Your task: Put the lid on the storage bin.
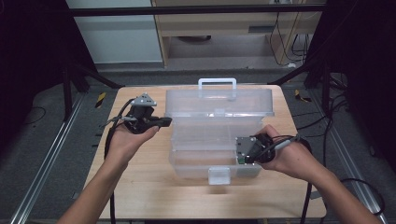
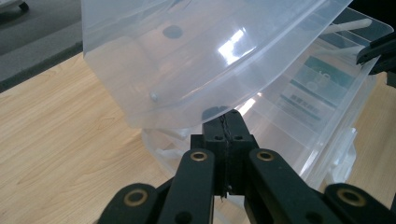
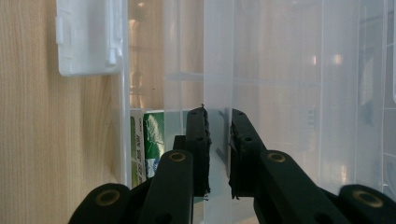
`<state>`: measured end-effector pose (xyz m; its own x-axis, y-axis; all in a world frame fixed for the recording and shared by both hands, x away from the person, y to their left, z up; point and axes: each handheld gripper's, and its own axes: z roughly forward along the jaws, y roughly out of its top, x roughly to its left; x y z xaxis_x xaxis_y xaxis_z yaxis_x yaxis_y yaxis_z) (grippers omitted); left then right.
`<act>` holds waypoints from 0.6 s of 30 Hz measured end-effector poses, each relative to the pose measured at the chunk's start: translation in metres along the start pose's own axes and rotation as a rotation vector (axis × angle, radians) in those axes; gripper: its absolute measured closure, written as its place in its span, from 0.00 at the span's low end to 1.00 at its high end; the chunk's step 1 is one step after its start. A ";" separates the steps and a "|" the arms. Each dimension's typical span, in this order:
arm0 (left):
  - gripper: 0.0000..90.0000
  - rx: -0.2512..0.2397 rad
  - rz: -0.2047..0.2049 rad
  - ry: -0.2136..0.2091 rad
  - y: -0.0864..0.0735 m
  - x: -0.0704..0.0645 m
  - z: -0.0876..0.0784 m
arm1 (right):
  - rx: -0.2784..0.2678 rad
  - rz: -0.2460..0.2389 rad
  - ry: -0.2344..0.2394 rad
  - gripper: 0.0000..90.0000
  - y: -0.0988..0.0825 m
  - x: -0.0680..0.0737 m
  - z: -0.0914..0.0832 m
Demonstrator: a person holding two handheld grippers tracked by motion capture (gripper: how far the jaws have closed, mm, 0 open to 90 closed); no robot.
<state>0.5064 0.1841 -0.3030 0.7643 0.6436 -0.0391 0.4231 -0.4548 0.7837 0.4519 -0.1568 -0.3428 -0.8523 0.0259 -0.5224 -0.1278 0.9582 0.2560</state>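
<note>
The right tongs (image 3: 218, 116) pinch a thin inner wall of the clear box (image 1: 205, 149); its raised lid (image 2: 196, 60) sits just above the closed, empty left tongs (image 2: 227, 122)

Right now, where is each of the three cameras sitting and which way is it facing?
High view: above the person's side, looking forward and down at the clear plastic box on the wooden table; both forearms, left gripper and right gripper show.
Left gripper view: rides the left gripper, facing the box's raised lid.
Right gripper view: rides the right gripper, jaws astride a box wall.
All share the box.
</note>
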 end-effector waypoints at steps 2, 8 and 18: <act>1.00 0.004 0.005 0.001 -0.001 -0.001 0.000 | -0.004 0.000 -0.001 0.89 0.000 0.001 0.000; 1.00 0.015 0.017 -0.006 -0.007 -0.006 -0.001 | -0.038 0.036 0.003 0.82 -0.005 0.006 0.001; 1.00 0.027 0.015 -0.021 -0.018 -0.012 -0.002 | -0.121 0.135 -0.013 0.59 -0.014 0.019 -0.007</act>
<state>0.4890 0.1855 -0.3153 0.7807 0.6236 -0.0404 0.4239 -0.4809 0.7675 0.4336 -0.1714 -0.3506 -0.8593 0.1561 -0.4870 -0.0738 0.9044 0.4202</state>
